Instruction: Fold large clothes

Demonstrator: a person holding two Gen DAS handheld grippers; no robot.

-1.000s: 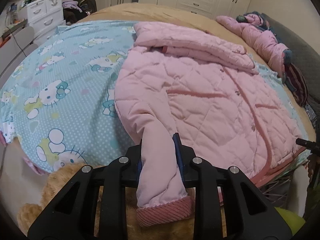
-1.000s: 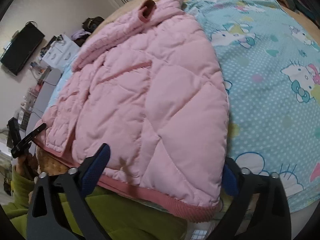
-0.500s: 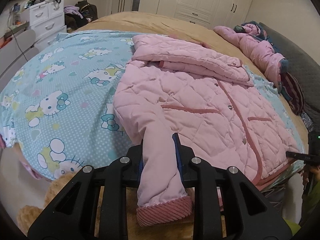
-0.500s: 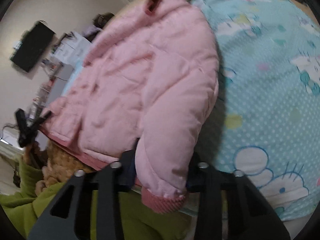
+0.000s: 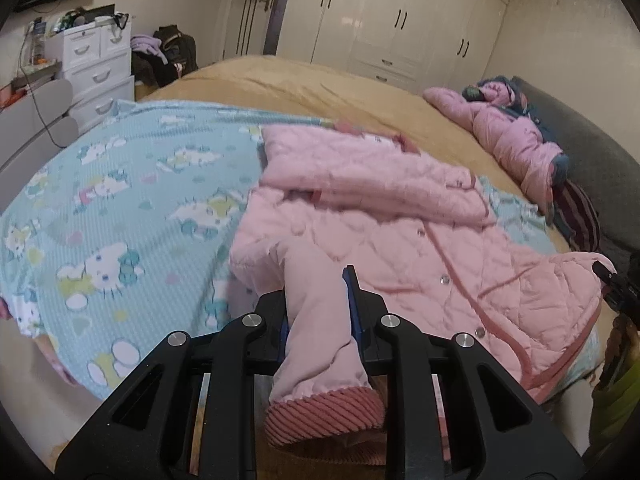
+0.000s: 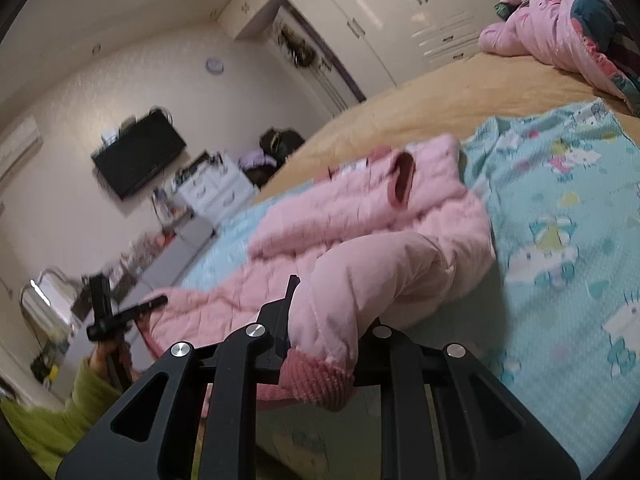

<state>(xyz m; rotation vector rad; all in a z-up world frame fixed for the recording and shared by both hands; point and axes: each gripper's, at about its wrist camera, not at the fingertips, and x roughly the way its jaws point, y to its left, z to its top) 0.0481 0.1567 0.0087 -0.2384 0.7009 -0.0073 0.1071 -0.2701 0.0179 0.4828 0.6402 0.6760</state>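
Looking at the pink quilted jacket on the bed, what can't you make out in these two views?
- Left gripper: fingertips hidden by the pink quilted jacket sleeve, left wrist view.
- Right gripper: right finger buried under sleeve, right wrist view.
- Jacket's far collar: motion-blurred, both views.
- Cartoon-print blue blanket: print smeared.

Soft, warm indoor light fills both views, fairly even and a little dim, with no hard shadows. Glare streaks the glossy wardrobe doors (image 6: 404, 12) in the right wrist view, and paler sheen shows on them (image 5: 384, 16) in the left wrist view. Both views bend strongly toward a dark rounded border. Motion blur smears the right wrist view, most at the television (image 6: 138, 156) and the drawer unit (image 6: 212, 188). The left wrist view blurs over the blue printed blanket (image 5: 120, 208).
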